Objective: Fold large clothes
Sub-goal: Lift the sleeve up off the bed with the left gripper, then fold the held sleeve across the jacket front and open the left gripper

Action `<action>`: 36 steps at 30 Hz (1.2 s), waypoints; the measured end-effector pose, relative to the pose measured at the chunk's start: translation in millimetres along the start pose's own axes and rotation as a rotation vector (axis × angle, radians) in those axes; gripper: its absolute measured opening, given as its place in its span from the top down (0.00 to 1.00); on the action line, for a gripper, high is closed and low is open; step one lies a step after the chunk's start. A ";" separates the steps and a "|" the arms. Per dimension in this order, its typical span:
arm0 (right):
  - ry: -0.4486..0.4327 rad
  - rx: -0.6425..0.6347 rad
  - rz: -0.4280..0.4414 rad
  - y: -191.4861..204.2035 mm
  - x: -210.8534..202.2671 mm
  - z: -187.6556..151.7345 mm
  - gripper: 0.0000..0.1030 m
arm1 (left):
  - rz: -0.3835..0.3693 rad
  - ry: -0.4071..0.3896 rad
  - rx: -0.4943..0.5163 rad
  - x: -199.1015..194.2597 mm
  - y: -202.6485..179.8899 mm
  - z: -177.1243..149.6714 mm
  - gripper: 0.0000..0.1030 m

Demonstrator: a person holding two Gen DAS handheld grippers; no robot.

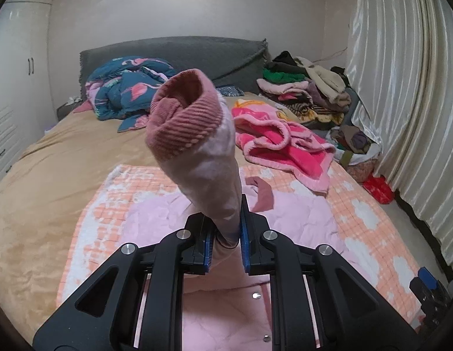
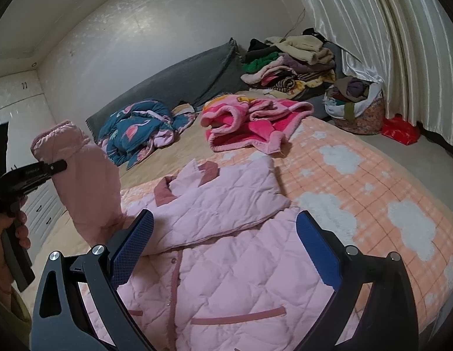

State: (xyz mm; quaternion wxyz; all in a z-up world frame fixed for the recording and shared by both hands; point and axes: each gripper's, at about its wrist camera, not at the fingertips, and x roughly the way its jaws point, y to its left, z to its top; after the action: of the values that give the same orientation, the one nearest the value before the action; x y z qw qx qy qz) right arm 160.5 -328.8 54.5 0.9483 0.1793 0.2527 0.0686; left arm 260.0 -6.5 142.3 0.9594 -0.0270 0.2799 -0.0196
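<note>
A pale pink quilted jacket lies front-up on a peach checked blanket on the bed. Its right sleeve is folded across the chest. My left gripper is shut on the jacket's left sleeve, which stands up from the jaws with its ribbed dusty-pink cuff at the top. In the right wrist view that sleeve is lifted at the left, with the left gripper pinching it and a hand on the handle. My right gripper hovers wide open above the jacket's front, holding nothing.
A bright pink blanket lies crumpled beyond the jacket. A blue flamingo-print quilt sits by the grey headboard. A pile of clothes and a full basket stand at the far right near the curtains.
</note>
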 end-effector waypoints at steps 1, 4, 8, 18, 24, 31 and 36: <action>0.000 -0.001 -0.007 -1.8 0.2 0.0 0.05 | -0.006 0.002 0.003 2.5 -3.7 -1.9 0.92; 0.002 0.001 -0.019 -9.6 1.5 0.1 0.05 | -0.027 0.011 0.012 8.1 -13.0 -5.9 0.95; 0.008 0.015 -0.028 -18.1 5.3 -1.1 0.05 | -0.043 0.038 0.037 21.9 -27.2 -13.9 0.95; 0.018 0.036 -0.056 -41.4 15.4 -6.3 0.05 | -0.090 0.105 0.092 58.6 -61.1 -42.2 0.96; 0.052 0.070 -0.076 -59.5 35.2 -13.7 0.05 | -0.119 0.154 0.136 84.2 -81.2 -60.6 0.96; 0.091 0.081 -0.087 -70.4 56.3 -23.8 0.05 | -0.146 0.226 0.197 115.7 -103.6 -91.1 0.94; 0.112 0.083 -0.088 -73.9 67.7 -28.4 0.05 | -0.175 0.287 0.246 129.7 -121.4 -118.0 0.89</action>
State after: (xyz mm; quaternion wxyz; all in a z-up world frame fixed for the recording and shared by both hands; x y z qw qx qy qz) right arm 207.5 -373.7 -26.9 0.9265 0.2029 0.3157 0.0260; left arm 303.0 -139.2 -19.0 0.9003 0.0690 0.4060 -0.1407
